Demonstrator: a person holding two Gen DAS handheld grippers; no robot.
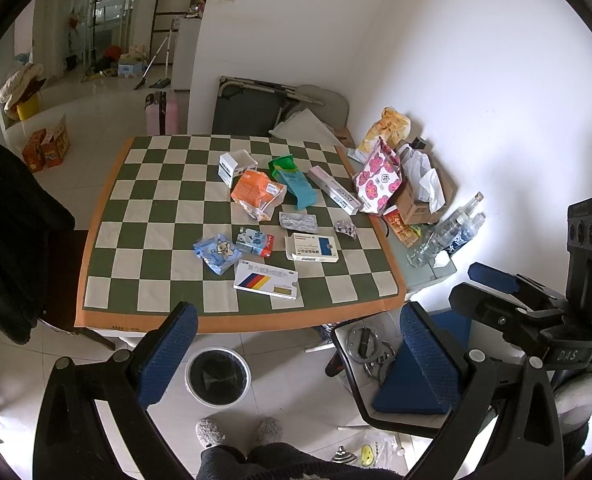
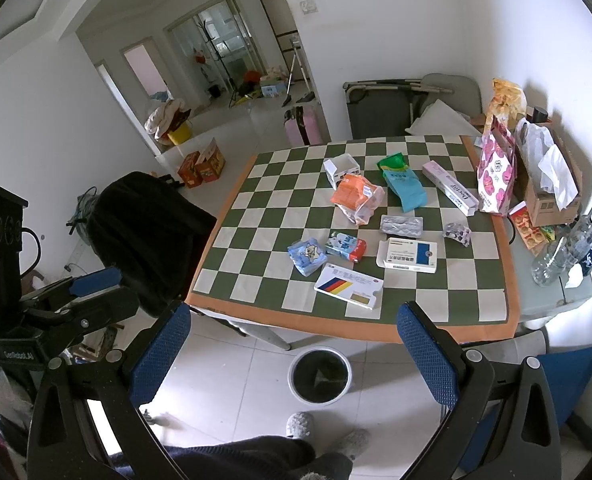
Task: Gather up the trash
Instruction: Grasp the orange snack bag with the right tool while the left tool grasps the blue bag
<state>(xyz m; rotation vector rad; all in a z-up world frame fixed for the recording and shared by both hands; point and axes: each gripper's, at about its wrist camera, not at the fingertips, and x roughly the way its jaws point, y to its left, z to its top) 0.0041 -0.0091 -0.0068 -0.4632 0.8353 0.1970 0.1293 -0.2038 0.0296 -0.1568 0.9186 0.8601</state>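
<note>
Trash lies on a green-and-cream checkered table (image 1: 168, 240) (image 2: 256, 240): a striped white box (image 1: 266, 279) (image 2: 348, 286), a white-and-blue box (image 1: 311, 247) (image 2: 407, 255), a blue tissue pack (image 1: 217, 253) (image 2: 306, 256), a small carton (image 1: 255, 241) (image 2: 345, 245), an orange packet (image 1: 256, 192) (image 2: 353, 194), a teal bag (image 1: 294, 182) (image 2: 401, 182), blister packs and a pink tube box (image 1: 333, 190). A white bin (image 1: 218, 376) (image 2: 320, 374) stands on the floor before the table. My left gripper (image 1: 299, 344) and right gripper (image 2: 296, 344) are open and empty, held above the floor short of the table's front edge.
A black chair (image 1: 12, 240) (image 2: 144, 232) stands left of the table. Bags, a cardboard box (image 1: 419, 196) and bottles (image 1: 447, 232) crowd the table's right edge by the wall. A blue-seated stool (image 1: 411, 384) stands at the right. The person's slippered feet (image 1: 240, 432) are below.
</note>
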